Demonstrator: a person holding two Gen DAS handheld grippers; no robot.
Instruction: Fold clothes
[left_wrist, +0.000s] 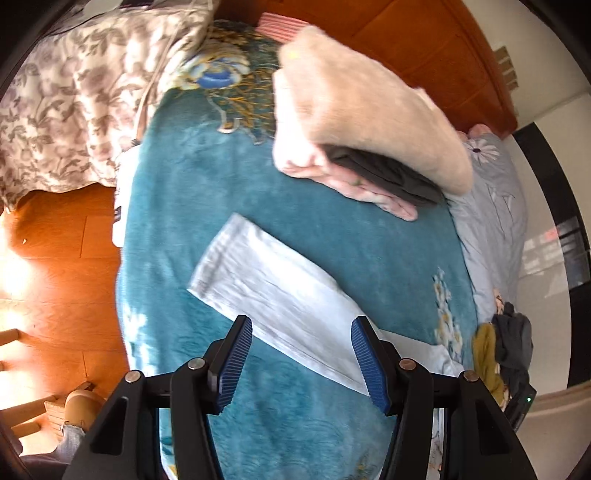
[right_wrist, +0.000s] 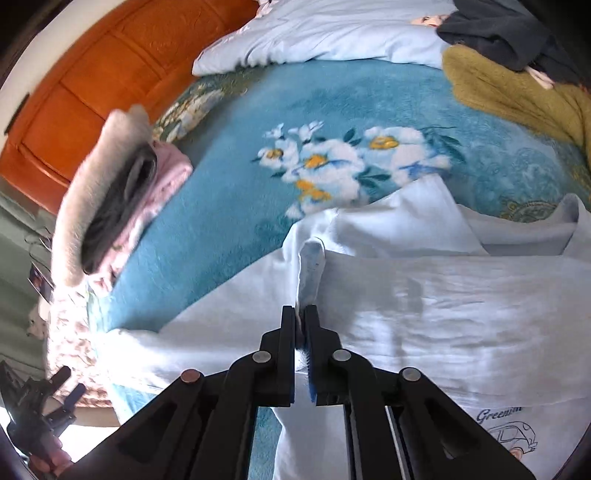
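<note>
Right tool (right_wrist: 303, 325) tips buried in white shirt (right_wrist: 424, 314) fold.

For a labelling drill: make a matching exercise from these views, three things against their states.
Things:
1. left tongs
2. right tongs
3. folded clothes pile

States:
A. stacked on the blue blanket
B. shut on the white shirt
C. open above a white sleeve

Pairs: 1-C, 2-B, 3-A
</note>
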